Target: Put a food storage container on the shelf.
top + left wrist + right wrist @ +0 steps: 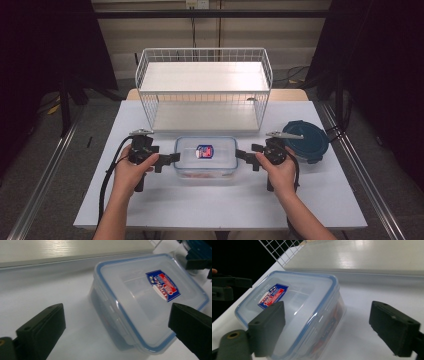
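Claws [170, 159] [244, 156] gape, flanking the lidded container's [206, 156] short edges

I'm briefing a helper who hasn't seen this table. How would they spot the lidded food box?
Find the white wire rack at the table's far side. Just in front of it sits the clear rectangular box. Unlike the round dark-blue lid to its right, it has a blue-rimmed lid with a red-and-blue sticker.

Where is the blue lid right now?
In the high view the blue lid lies on the table's right side, just beyond the right gripper.
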A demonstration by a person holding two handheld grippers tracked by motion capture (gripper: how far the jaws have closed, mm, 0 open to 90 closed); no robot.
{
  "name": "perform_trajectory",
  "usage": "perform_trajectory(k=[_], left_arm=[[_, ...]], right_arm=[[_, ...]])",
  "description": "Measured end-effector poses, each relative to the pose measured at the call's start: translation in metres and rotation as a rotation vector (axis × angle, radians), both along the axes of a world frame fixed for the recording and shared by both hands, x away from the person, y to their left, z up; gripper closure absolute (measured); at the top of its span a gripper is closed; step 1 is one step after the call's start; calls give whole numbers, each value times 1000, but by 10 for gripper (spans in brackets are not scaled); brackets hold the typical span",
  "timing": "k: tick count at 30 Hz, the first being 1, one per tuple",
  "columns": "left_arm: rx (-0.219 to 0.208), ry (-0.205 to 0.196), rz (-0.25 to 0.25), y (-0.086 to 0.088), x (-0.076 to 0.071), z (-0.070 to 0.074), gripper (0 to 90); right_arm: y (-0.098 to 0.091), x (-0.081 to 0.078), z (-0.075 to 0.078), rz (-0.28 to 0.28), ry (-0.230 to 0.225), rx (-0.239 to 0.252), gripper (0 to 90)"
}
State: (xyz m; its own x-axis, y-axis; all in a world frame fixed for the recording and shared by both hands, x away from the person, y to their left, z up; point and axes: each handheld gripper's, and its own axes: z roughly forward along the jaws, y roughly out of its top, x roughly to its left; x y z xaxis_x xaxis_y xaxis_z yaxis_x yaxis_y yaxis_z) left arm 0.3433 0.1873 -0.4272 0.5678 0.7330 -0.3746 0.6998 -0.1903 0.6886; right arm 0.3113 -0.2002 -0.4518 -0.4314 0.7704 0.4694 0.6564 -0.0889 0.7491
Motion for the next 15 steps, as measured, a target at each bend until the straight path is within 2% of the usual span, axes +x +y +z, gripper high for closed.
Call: perform_trajectory(k=[2,5,8,9,11,13,15], left_arm=[[-4,7,-10,-2,0,-1,0],[-13,-15,-2,-5,0,-2,0],[-15,-48,-7,-8,-1,-2,0],[-2,-55,-1,-9,-1,-3,1],[-11,-53,31,-8,0,-5,1],[-24,-61,57,-7,0,-6,5],[-43,-49,75,-4,1,-5,15]], right_arm=[[0,-1,-2,-21,-3,18,120],[3,-2,-5,-38,12,73,118],[6,-2,-5,-46,13,82,138],[7,-2,-6,-44,11,86,151],[7,-2,-8,-38,25,110,160],[8,-1,-10,-38,28,107,161],[8,-1,-13,-42,27,121,213]])
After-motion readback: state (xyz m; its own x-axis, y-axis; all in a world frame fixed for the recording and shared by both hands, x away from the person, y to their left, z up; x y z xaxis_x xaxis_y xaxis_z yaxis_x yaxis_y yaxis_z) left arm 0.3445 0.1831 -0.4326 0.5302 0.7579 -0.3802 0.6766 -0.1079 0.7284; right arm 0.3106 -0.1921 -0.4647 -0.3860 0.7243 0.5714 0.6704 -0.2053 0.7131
